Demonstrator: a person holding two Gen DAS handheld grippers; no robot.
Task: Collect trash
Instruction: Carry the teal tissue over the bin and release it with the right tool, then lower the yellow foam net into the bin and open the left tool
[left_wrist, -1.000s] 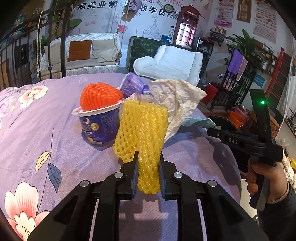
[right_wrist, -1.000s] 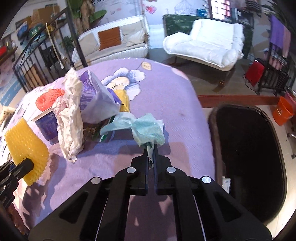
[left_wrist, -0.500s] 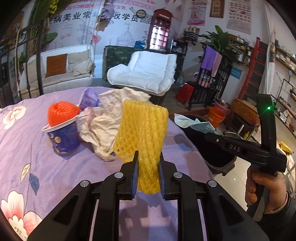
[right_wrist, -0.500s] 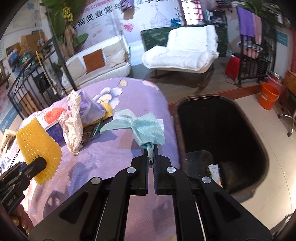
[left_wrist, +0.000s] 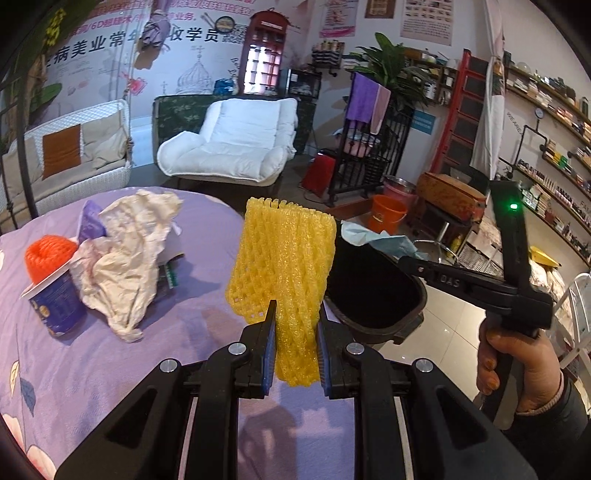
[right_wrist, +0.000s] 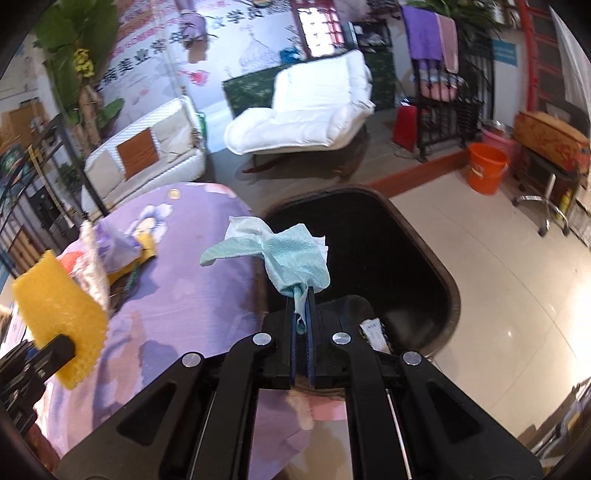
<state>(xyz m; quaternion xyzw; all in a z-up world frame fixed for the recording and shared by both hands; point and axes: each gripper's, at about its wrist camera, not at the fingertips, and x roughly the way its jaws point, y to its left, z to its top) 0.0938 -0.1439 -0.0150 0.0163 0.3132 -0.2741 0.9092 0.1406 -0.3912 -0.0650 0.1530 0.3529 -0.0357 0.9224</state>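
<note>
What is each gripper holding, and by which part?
Left gripper pinches the yellow foam fruit net at its lower end; right gripper pinches the teal paper napkin by its twisted bottom tip.

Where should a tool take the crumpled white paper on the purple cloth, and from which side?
Probably the raised upper fold of the crumpled white paper, approached from above. It stands up loosely, clear of the blue cup on its left, while its lower end lies flat on the purple cloth.

You hold a yellow mesh sleeve and a pale teal tissue over a black bin, beside a purple floral cloth with an orange net in a blue cup.
</note>
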